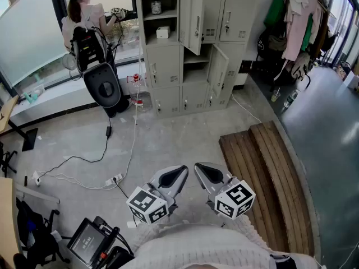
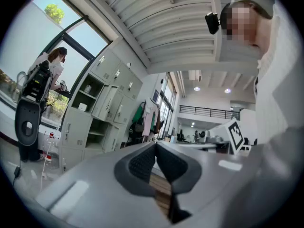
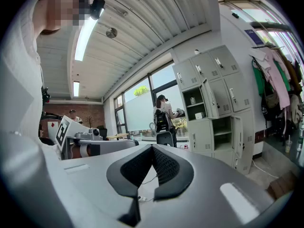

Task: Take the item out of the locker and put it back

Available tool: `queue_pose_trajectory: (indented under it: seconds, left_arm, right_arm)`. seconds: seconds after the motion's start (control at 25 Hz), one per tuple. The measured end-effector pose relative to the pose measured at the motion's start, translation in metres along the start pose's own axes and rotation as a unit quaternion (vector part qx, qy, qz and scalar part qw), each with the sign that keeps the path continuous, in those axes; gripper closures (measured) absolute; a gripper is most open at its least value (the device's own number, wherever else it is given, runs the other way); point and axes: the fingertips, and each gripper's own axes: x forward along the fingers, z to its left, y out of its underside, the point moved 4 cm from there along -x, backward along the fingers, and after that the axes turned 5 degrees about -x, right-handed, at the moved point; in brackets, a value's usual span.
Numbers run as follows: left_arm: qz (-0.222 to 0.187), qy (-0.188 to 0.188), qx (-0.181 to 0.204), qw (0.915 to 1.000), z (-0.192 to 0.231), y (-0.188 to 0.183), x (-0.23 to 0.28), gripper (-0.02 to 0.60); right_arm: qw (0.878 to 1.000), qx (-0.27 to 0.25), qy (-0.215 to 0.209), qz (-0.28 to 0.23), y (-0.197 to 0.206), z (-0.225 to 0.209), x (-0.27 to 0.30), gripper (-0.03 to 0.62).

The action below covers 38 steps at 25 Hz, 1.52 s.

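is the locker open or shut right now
Open. Two doors of the locker swing outward: the upper left door, baring a white box, and a lower middle door. The others look shut.

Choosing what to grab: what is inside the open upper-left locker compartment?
In the compartment, a small container stands on the upper shelf and a white box on the lower one. Its shaded back corners cannot be made out from here.

The lockers [image 1: 190, 43] stand top centre, a box [image 1: 162, 32] inside; person [image 1: 84, 15] upper left, coats [image 1: 297, 21] upper right, planks [image 1: 269, 178] lower right.
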Motion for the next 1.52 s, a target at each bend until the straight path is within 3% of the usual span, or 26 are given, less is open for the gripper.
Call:
queue_pose_trajectory:
  seconds: [0.48,0.76,1.28,1.52]
  left_arm:
    - [-0.003,-0.003,-0.035,0.9994,0.039,0.006,0.025,0.573]
    - [-0.009,-0.001,-0.031,0.9995,0.113,-0.022,0.061,0.573]
    - [-0.027,0.004,-0.016,0.9995,0.27,-0.111,0.122,0.574]
    - [-0.017,0.013,-0.012,0.9997,0.314,-0.123,0.151,0.574]
  right_arm:
    - [1.0,0.011,-0.008,0.021,0.014,-0.031,0.033,0.602]
    - [1.0,0.012,0.009,0.021,0.004,-0.081,0.101,0.602]
    - [1.0,-0.012,0.023,-0.004,-0.055,-0.167,0.262,0.602]
    - [0.999,-0.002,0.034,-0.003,-0.064,-0.194,0.304,0.602]
